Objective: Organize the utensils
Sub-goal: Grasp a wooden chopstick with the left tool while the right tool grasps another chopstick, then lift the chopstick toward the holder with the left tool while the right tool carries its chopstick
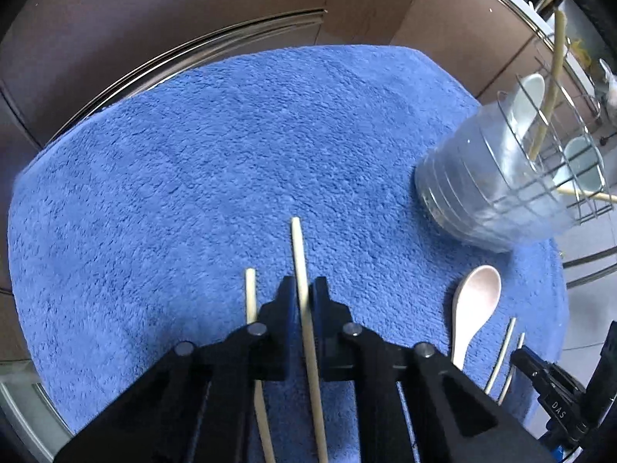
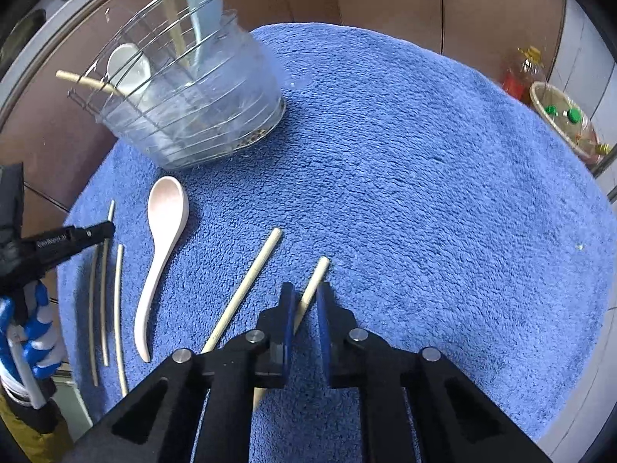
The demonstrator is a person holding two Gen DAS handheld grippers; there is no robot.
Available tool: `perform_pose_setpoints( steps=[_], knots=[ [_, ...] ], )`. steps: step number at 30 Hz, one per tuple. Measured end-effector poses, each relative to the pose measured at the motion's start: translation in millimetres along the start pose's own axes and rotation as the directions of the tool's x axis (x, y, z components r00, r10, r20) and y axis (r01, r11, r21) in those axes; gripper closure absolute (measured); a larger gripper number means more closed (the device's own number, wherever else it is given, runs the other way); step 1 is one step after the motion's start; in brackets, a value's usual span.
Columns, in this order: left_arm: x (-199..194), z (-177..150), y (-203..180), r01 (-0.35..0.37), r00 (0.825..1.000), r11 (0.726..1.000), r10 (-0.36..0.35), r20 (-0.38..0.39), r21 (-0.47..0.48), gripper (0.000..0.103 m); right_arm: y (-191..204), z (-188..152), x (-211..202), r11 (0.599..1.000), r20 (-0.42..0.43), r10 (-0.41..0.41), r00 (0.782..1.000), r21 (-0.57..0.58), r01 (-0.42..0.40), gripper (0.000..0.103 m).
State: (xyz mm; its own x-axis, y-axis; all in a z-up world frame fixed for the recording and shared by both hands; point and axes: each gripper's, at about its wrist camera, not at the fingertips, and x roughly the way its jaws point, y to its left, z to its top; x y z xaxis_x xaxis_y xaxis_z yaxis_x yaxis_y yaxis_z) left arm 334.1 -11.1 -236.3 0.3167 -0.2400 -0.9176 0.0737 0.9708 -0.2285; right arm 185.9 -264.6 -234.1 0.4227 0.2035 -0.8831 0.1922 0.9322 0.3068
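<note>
The left gripper has its fingers clamped on a wooden chopstick whose tip juts forward over the blue towel. A second chopstick lies on the towel just to its left.

The right gripper has its fingers a little apart around another chopstick that lies on the towel; whether the pads touch it cannot be told. A further chopstick lies just beside it.

A pale pink spoon rests on the towel between these chopsticks and three thin sticks near the towel's edge. Beyond the spoon stands a wire utensil holder with a clear liner, near the far edge of the bench. It holds white spoons and upright chopsticks.
</note>
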Motion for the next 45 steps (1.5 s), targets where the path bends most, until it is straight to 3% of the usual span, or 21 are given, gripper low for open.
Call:
perform_pose_setpoints(
  steps=[5, 11, 19, 28, 30, 33, 39, 42, 45],
  knots=[
    [-12.7, -4.5, 14.4, 0.089, 0.996, 0.994, -0.087, 0.033, -0.059, 0.098, -9.0, -2.1, -13.3, 0.996, 0.028, 0.079, 0.996, 0.026, -0.080, 0.097],
    [-56.4, -27.9, 19.0, 0.195, 0.969, 0.981, -0.191, 0.156, -0.012, 0.098, -12.6, -13.7, -52.5, 0.987, 0.122, 0.163, 0.979, -0.021, -0.162, 0.097],
    [-113.6, -58.2, 18.3, 0.230, 0.920, 0.971, -0.237, 0.313, 0.059, 0.098, 6.4, -43.2, -116.3, 0.963, 0.303, 0.258, 0.917, -0.159, -0.218, 0.097],
    [-168.8, -60.6, -3.2, 0.262, 0.867, 0.960, -0.280, 0.412, 0.100, 0.098, 33.6, -41.8, -175.2, 0.935, 0.445, 0.338, 0.830, -0.258, -0.243, 0.097],
    [-182.4, -55.3, -13.1, 0.263, 0.846, 0.958, -0.287, 0.449, 0.116, 0.098, 42.0, -34.9, -189.6, 0.930, 0.478, 0.348, 0.806, -0.284, -0.233, 0.097],
    [-201.3, -39.7, -29.5, 0.274, 0.809, 0.952, -0.306, 0.501, 0.139, 0.098, 56.0, -19.1, -213.1, 0.919, 0.539, 0.378, 0.753, -0.318, -0.234, 0.097],
    [-229.0, 3.2, -63.1, 0.315, 0.711, 0.935, -0.346, 0.612, 0.163, 0.098, 76.5, 19.9, -239.6, 0.915, 0.660, 0.393, 0.641, -0.348, -0.203, 0.097],
    [-230.1, 30.0, -77.4, 0.347, 0.659, 0.928, -0.346, 0.668, 0.138, 0.098, 79.4, 41.0, -241.0, 0.919, 0.697, 0.388, 0.604, -0.342, -0.195, 0.097],
    [-222.4, 57.7, -88.1, 0.365, 0.634, 0.927, -0.318, 0.705, 0.091, 0.098, 81.9, 67.0, -227.1, 0.929, 0.726, 0.365, 0.582, -0.325, -0.177, 0.097]
  ],
)
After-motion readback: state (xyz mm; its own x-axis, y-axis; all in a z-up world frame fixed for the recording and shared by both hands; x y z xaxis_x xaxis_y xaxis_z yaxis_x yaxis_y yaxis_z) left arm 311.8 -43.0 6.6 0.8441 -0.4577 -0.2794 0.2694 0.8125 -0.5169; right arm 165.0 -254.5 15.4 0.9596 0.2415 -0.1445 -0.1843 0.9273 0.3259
